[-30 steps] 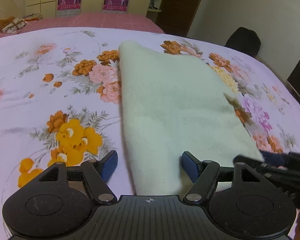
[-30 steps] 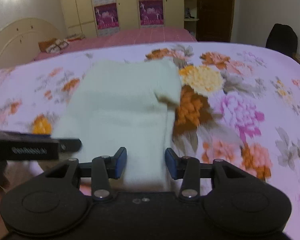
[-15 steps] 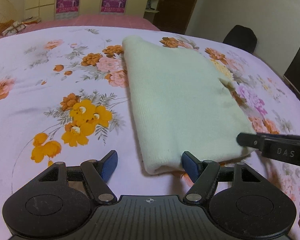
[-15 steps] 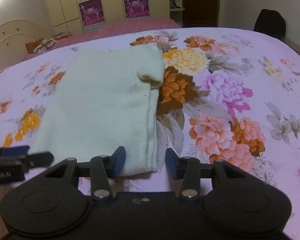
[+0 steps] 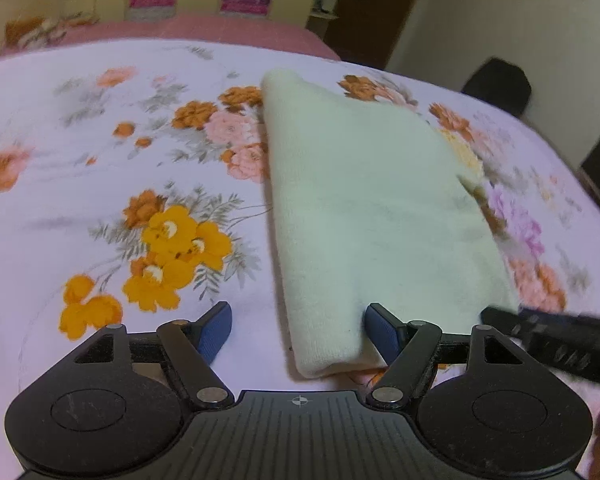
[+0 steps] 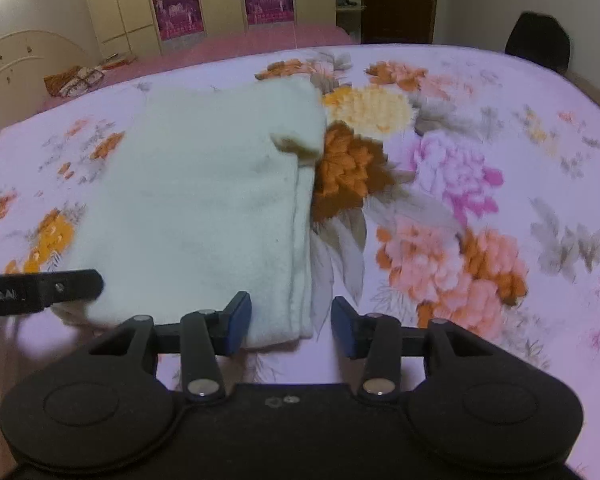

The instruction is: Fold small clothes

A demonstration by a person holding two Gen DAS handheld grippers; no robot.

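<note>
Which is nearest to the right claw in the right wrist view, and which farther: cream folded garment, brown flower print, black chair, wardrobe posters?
1. Cream folded garment, just ahead of the right claw, left.
2. Brown flower print, ahead, at the garment's right edge.
3. Black chair, beyond the bed, far right.
4. Wardrobe posters, back wall, left.

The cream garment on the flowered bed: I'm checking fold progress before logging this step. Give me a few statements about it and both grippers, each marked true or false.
1. The cream garment lies folded flat on the floral bedsheet. True.
2. The left gripper is clamped shut on cloth. False: its jaws stand open, with the garment's near left corner between them.
3. The right gripper is open at the garment's near right corner. True.
4. The garment is lifted clear of the bed. False: it rests on the sheet.
</note>
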